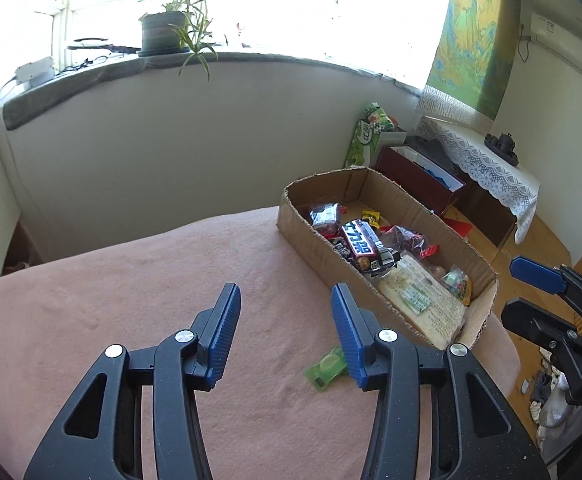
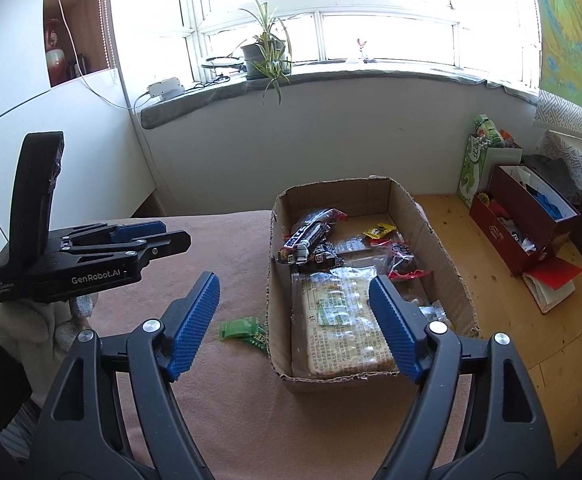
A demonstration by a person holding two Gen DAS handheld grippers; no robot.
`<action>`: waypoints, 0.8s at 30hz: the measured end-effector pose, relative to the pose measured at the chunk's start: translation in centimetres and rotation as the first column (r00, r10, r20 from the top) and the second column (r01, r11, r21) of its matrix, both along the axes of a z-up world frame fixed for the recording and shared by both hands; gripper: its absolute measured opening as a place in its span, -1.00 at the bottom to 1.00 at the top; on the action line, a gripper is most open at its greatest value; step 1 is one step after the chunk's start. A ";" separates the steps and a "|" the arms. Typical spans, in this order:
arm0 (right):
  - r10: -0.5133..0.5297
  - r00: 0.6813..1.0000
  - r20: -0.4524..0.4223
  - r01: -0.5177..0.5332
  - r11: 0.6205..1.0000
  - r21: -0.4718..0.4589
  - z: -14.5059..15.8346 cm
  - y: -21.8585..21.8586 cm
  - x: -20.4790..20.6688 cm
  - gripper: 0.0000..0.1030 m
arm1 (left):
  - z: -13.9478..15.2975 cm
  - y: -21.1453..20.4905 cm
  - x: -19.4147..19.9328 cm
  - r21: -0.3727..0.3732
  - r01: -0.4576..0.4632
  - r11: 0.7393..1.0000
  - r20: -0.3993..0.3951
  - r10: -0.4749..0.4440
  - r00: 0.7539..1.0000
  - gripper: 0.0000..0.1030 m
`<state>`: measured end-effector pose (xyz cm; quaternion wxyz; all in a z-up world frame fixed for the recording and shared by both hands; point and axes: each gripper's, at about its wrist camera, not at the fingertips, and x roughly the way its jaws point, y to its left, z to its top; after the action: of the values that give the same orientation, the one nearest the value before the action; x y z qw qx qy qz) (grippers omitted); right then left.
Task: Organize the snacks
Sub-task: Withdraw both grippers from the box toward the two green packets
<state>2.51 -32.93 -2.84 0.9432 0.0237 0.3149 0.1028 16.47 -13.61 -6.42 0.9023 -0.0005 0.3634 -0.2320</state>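
— What's over on the left?

— The left gripper (image 1: 285, 312), its blue pads spread wide with nothing between them, hanging above the pink blanket (image 1: 131, 300).

— And the snacks?

— One green packet (image 2: 242, 329) lies loose on the blanket, just beside the near left corner of the cardboard box (image 2: 447, 256). The rest sit inside the box: a flat cracker pack (image 2: 343, 328) at the near end, a dark chocolate bar (image 2: 305, 240) behind it, a small yellow sweet (image 2: 379, 231) farther back (a few red wrappers too).

— The right side?

— The right gripper (image 2: 293, 320) is also spread apart and empty, held over the box's near end.
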 end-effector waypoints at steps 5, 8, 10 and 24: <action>0.026 1.000 -0.015 -0.026 1.000 -0.002 -1.2 1.3 -1.9 0.55 | -1.3 -0.4 0.0 0.009 0.019 1.000 -0.038 -0.018 0.999 -0.11; 0.033 0.999 -0.032 -0.033 0.999 0.001 -2.0 1.5 -2.8 0.55 | -2.2 -1.1 0.3 0.009 0.042 0.999 -0.073 -0.041 0.996 -0.12; 0.030 0.999 -0.043 -0.030 1.000 0.007 -2.5 1.4 -3.2 0.55 | -2.7 -1.9 0.6 0.004 0.063 0.998 -0.096 -0.062 0.993 -0.24; -0.049 0.993 -0.104 0.056 0.996 0.066 -4.8 -2.0 -4.2 0.55 | -7.4 -6.0 3.8 -0.006 0.156 0.988 -0.294 -0.151 0.944 -0.82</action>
<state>-1.67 -34.92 -7.61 0.9269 0.0697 0.3584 0.0872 20.31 -19.66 -13.83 0.8176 0.0011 0.4940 -0.2957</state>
